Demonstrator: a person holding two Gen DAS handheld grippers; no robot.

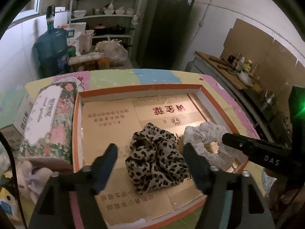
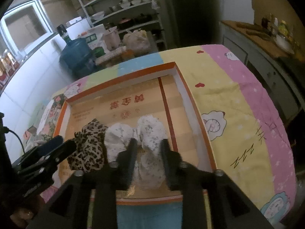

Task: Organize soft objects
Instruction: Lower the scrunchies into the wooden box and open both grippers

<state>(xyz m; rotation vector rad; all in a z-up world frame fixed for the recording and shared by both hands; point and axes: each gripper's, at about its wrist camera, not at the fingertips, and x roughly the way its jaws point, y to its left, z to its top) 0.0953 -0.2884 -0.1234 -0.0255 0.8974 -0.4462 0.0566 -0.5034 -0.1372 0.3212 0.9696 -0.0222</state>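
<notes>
Lying in the shallow orange-rimmed box (image 1: 205,92): leopard scrunchie (image 1: 155,158) and white scrunchie (image 1: 206,136), side by side on the printed cardboard floor. In the left wrist view the white one sits at 3 o'clock of the leopard one, with a small gap of cardboard showing between them; in the right wrist view their edges look to touch, though I cannot tell for sure.

Left gripper (image 1: 150,160): fingers spread wide, one on each side of the leopard scrunchie, neither visibly pressing it. The scrunchie looks to rest on the box floor.

Right gripper (image 2: 148,157): fingers parted, with the near loop of the white scrunchie (image 2: 146,133) between them. Whether the pads pinch the fabric cannot be told.

Box sits on a pastel cartoon tablecloth (image 2: 238,103). Floral tissue pack (image 1: 48,117) lies just outside the box's left wall, at 9 o'clock of the leopard scrunchie. Beyond the table at 11 o'clock: blue water jug (image 1: 51,46); shelves (image 1: 106,15) with bowls at 12 o'clock.
</notes>
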